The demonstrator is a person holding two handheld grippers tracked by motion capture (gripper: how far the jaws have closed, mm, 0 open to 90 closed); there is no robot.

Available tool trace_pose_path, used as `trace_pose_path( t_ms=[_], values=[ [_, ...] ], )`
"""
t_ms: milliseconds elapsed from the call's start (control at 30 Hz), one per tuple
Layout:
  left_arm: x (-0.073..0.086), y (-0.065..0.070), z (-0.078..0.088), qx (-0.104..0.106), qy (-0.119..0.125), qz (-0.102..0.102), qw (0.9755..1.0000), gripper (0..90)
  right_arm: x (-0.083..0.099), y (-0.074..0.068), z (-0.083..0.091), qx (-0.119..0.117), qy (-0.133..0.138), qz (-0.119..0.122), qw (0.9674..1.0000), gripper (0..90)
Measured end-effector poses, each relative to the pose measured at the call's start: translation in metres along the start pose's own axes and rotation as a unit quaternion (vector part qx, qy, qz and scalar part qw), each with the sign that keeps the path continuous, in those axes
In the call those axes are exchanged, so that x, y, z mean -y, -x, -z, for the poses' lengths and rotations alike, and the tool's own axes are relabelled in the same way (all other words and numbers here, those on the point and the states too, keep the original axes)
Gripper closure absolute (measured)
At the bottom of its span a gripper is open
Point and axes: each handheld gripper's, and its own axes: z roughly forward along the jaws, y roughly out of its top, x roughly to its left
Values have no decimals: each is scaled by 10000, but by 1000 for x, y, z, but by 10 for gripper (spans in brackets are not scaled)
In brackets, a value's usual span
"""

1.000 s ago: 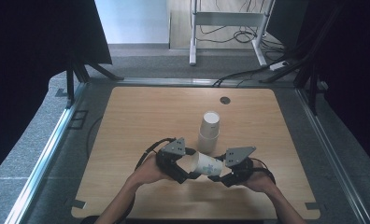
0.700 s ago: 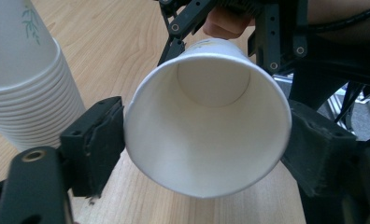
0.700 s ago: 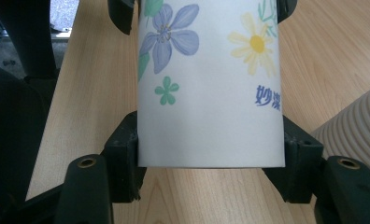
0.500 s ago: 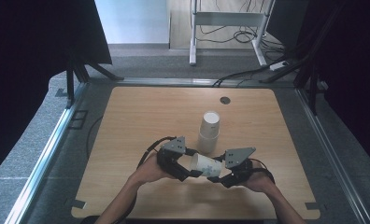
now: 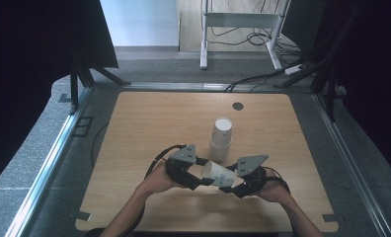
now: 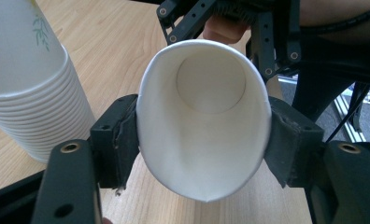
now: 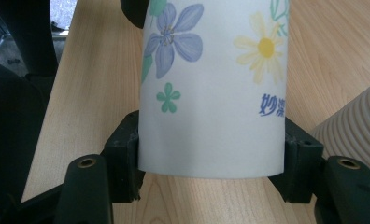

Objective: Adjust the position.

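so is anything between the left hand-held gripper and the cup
Nothing visible. The left hand-held gripper has just been closing, and its pads already press the cup at the rim, squeezing it oval. The right hand-held gripper clamps its base end. The cup stack stands beside them.

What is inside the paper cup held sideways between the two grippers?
Nothing: the left gripper view looks into the paper cup and shows bare white walls and a clean round bottom. The table under it is partly covered by the cup.
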Motion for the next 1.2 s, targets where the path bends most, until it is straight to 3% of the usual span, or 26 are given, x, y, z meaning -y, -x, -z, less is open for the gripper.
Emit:
trace_pose_path(
  t_ms=[633, 800, 933, 1067, 1100, 1200],
  values=[
    [-1, -1, 3, 15, 151, 33, 9999, 395, 3, 3, -1, -63, 120, -106, 9999, 363],
    [-5, -1, 7, -14, 115, 22, 9999, 395, 1, 3, 1, -15, 68, -166, 9998, 264],
    [-11, 0, 10, -114, -132, -97, 9998, 395, -2, 3, 3, 38, -24, -249, 9997, 213],
    [-19, 2, 9, -223, -520, -270, 9980, 393, -8, 3, 4, 26, -361, -331, 9988, 182],
    [-19, 2, 9, -223, -520, -270, 9980, 392, -11, 3, 3, 7, -467, -327, 9984, 179],
    [-27, 4, 4, -332, -937, -468, 9939, 389, -17, 3, 1, -1, -762, -317, 9966, 168]
  ],
)
